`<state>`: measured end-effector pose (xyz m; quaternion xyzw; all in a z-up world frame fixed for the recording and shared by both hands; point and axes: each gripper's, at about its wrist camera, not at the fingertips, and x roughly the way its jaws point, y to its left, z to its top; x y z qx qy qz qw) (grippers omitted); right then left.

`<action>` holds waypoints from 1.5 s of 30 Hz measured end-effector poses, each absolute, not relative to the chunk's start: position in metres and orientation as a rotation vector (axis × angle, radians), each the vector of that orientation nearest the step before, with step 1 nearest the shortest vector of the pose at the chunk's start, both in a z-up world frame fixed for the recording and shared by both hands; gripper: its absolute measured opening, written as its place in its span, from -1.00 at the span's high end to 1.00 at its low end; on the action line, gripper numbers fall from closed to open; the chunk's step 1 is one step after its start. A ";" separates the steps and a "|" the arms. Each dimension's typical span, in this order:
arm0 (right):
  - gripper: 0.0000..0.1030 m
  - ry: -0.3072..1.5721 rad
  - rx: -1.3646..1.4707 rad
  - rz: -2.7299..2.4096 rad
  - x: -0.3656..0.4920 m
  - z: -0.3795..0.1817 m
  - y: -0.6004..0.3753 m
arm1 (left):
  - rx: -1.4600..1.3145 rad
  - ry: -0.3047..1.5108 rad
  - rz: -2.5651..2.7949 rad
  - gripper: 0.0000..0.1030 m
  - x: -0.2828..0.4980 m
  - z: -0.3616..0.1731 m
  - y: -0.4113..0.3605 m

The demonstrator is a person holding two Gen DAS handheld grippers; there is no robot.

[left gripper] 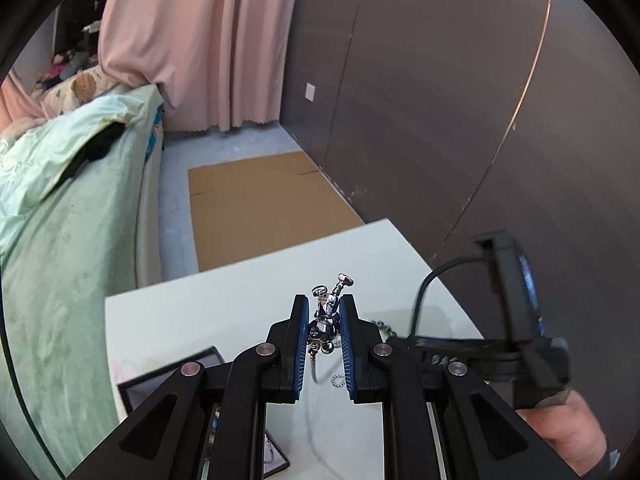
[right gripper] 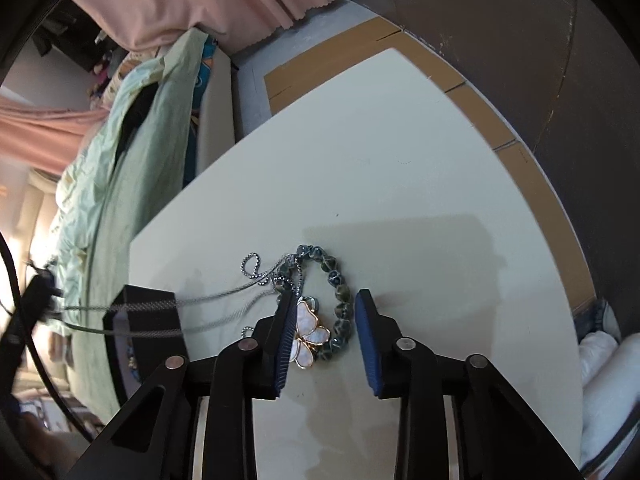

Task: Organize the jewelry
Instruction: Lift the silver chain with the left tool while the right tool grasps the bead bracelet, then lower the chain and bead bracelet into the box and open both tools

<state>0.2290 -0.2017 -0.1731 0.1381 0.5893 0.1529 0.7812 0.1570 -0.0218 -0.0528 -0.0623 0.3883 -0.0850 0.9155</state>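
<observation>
My left gripper (left gripper: 325, 300) is shut on a silver figure pendant (left gripper: 326, 314), held above the white table (left gripper: 224, 304). The pendant's chain (left gripper: 313, 364) hangs down from it. In the right wrist view that silver chain (right gripper: 224, 294) stretches left across an open black jewelry box (right gripper: 146, 312). My right gripper (right gripper: 325, 295) points down over a green bead bracelet (right gripper: 340, 296) and a pearly butterfly pendant (right gripper: 308, 338). Both lie between its jaws. The left pad is against the butterfly, while the right pad stands just clear of the beads.
A bed with a green cover (left gripper: 60, 248) runs along the table's left side. Flat cardboard (left gripper: 256, 208) lies on the floor beyond the table's far edge. A dark wall panel (left gripper: 440, 120) closes the right. A hand (left gripper: 568, 436) holds the right tool.
</observation>
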 end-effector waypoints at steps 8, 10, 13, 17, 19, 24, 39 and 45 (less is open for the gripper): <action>0.69 1.220 0.029 0.238 0.219 -0.170 -0.177 | -0.148 0.773 -0.152 0.69 0.156 -0.036 -0.010; 0.79 1.216 0.007 0.230 0.218 -0.169 -0.177 | -0.148 0.769 -0.145 0.69 0.155 -0.031 -0.008; 0.80 1.234 0.067 0.264 0.219 -0.168 -0.185 | -0.147 0.757 -0.137 0.69 0.152 -0.021 -0.006; 0.81 1.213 0.189 0.357 0.211 -0.151 -0.196 | -0.123 0.721 -0.126 0.69 0.143 0.001 -0.007; 0.81 1.192 0.238 0.416 0.205 -0.138 -0.198 | -0.116 0.707 -0.119 0.69 0.138 0.009 -0.007; 0.81 1.161 0.308 0.514 0.191 -0.118 -0.194 | -0.104 0.668 -0.096 0.69 0.125 0.033 -0.001; 0.81 1.071 0.392 0.618 0.170 -0.083 -0.172 | -0.059 0.546 -0.028 0.69 0.086 0.106 0.020; 0.81 1.089 0.404 0.629 0.171 -0.090 -0.164 | -0.022 0.492 0.003 0.69 0.075 0.140 0.024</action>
